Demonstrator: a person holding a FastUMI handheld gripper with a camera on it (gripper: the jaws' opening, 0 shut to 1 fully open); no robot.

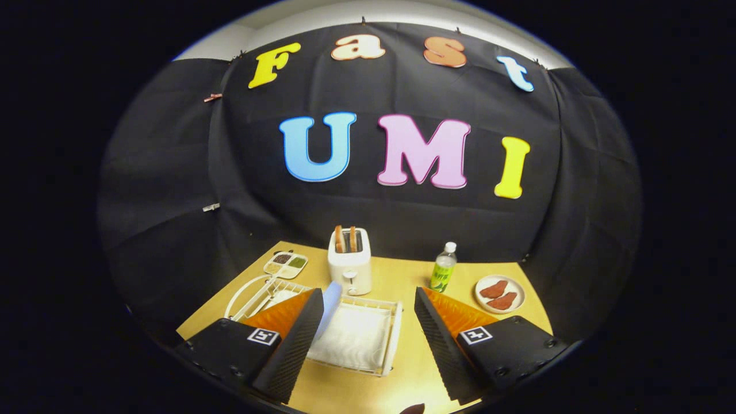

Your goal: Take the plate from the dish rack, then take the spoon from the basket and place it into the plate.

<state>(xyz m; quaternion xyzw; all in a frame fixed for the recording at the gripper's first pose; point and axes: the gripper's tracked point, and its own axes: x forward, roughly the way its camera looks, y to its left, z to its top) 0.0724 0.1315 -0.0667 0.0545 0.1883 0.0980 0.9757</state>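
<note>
The tongs (pixel 368 339) hang released above the worktop (pixel 414 368). The white dish rack (pixel 356 336) sits between their fingers. A toaster (pixel 349 267) stands beyond.

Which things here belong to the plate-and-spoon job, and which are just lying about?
Job: dish rack, plate in it, basket, blue spoon, tongs open above the basket.
Lying about: toaster, bottle, meat dish, divided tray.
</note>
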